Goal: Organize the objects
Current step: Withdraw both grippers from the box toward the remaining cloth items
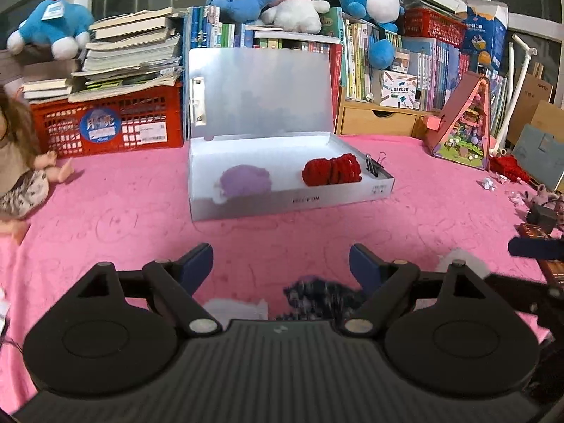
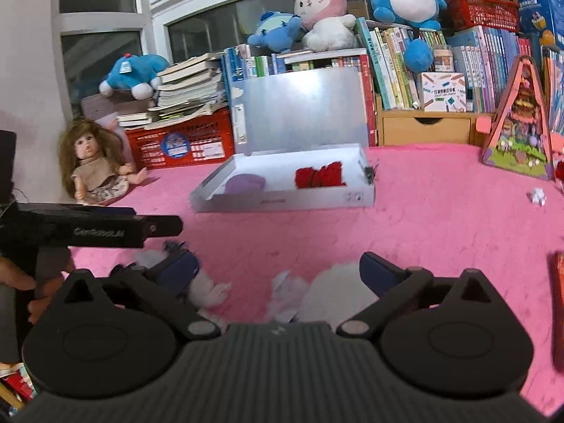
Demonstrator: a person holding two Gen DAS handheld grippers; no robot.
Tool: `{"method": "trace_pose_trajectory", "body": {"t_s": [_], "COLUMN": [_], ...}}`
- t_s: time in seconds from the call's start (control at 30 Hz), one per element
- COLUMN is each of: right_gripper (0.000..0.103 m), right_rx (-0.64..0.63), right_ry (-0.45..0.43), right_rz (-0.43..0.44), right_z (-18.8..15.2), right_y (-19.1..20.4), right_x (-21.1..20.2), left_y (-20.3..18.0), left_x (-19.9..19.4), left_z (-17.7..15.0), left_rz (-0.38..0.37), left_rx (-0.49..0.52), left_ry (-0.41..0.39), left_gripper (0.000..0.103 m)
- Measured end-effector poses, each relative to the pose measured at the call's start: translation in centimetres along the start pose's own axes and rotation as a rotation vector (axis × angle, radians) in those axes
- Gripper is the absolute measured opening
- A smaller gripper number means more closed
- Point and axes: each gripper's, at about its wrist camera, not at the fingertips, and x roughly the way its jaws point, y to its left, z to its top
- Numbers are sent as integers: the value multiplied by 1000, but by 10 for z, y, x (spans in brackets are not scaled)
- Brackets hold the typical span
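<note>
We saw both hand-held grippers, left [image 1: 281, 264] and right [image 2: 278, 271], gaping and empty; the side arm [image 2: 98, 231] read "GenRobot.AI" (blurred).

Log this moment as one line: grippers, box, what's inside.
left gripper: open, empty | right gripper: open, empty | box: lid up | inside: purple yarn, red yarn

Ahead of me on the pink blanket [image 1: 141, 218] lies the open grey file box [image 1: 282, 201], lid up against the row of books [image 1: 356, 60]. Inside it, the purple yarn ball [image 1: 245, 180] sits left, the red yarn bundle [image 1: 332, 170] right. The red plastic crate [image 1: 112, 123] stands left of the box, the long-haired doll [image 2: 92, 162] further left.
</note>
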Motion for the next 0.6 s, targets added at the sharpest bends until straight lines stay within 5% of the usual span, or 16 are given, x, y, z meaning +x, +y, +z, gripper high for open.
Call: {"method": "trace_pose_trajectory", "body": {"t_s": [0.37, 0.6], "right_gripper": [103, 103], "right_rx": [-25, 6], "right_ry": [26, 96], "right_rz": [-14, -10], "right_z": [-46, -59], "right_y": [17, 14], "right_x": [-12, -3], "left_y": [-11, -20], "left_x": [-32, -31], "left_z": [-37, -52], "left_rz": [-21, -42], "left_rx": [43, 73], "left_ry": [-39, -7], "left_gripper": [86, 65]}}
